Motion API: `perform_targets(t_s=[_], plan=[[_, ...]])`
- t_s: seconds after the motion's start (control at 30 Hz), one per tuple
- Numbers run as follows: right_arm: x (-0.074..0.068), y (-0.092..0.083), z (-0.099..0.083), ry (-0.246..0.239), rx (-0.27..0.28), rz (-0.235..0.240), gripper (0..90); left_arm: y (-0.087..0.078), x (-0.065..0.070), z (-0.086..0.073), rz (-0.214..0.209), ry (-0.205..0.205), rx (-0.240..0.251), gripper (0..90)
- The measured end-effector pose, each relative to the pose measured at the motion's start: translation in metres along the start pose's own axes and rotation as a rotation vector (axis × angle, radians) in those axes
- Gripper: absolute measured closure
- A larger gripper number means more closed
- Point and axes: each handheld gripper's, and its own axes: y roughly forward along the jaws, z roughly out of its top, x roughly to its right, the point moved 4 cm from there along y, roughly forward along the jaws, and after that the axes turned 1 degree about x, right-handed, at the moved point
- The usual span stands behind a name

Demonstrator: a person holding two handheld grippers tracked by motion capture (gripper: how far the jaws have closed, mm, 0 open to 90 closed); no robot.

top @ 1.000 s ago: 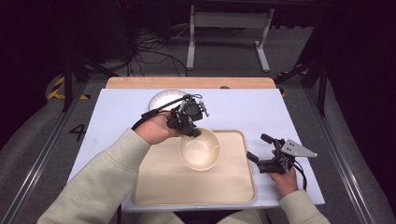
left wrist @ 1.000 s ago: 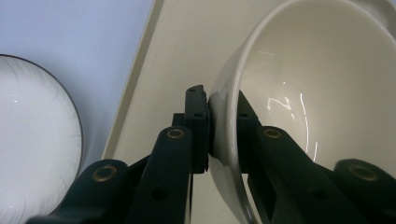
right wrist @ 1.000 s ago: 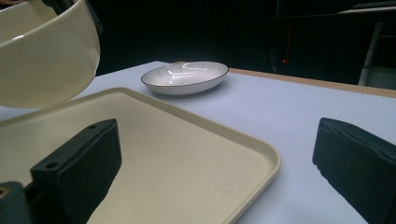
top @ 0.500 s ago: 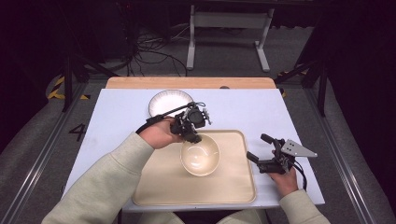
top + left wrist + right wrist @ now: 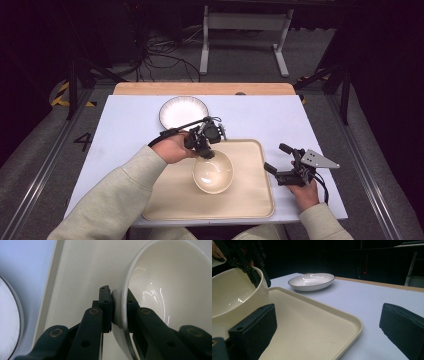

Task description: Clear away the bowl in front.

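Note:
A cream bowl (image 5: 214,173) sits tilted low over the beige tray (image 5: 250,200); I cannot tell whether its base touches. My left gripper (image 5: 206,153) is shut on the bowl's far-left rim. In the left gripper view one pad presses the outside of the bowl (image 5: 162,277) and the other the inside, with the left gripper (image 5: 119,300) above the tray (image 5: 82,270). My right gripper (image 5: 277,158) stands open at the tray's right edge, holding nothing. In the right gripper view the open right gripper (image 5: 328,312) frames the tray (image 5: 352,323), with the bowl (image 5: 232,295) at the left.
A white plate with a dark rim (image 5: 183,111) lies on the pale blue table top (image 5: 125,130) behind the tray; it is also in the right gripper view as the plate (image 5: 312,281) and in the left gripper view as the plate (image 5: 7,320). A wooden strip (image 5: 200,88) runs along the far edge.
My left gripper has come down and toward the person with the bowl, from above the tray's far edge to low over the tray. The right gripper has stayed put.

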Motion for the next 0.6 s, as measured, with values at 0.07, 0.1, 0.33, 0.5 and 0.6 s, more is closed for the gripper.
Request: perform_targets(t_s=[0.07, 0.1, 0.33, 0.5, 0.6], plan=[[0.0, 0.0, 0.0, 0.0, -0.001, 0.001, 1.4, 0.002, 0.0, 0.0, 0.0, 0.009, -0.007, 82.5], [0.0, 0.0, 0.0, 0.0, -0.001, 0.001, 1.4, 0.003, 0.0, -0.001, -0.002, 0.005, -0.011, 82.5], [0.0, 0.0, 0.0, 0.006, 0.0, 0.0, 1.4, 0.011, 0.001, -0.003, -0.002, 0.006, -0.03, 82.2], [0.0, 0.0, 0.0, 0.004, 0.0, 0.003, 1.4, 0.014, 0.001, -0.004, -0.004, 0.007, -0.03, 82.0], [0.0, 0.0, 0.0, 0.008, -0.001, 0.001, 1.4, 0.014, 0.0, -0.004, -0.012, -0.002, -0.031, 82.1]])
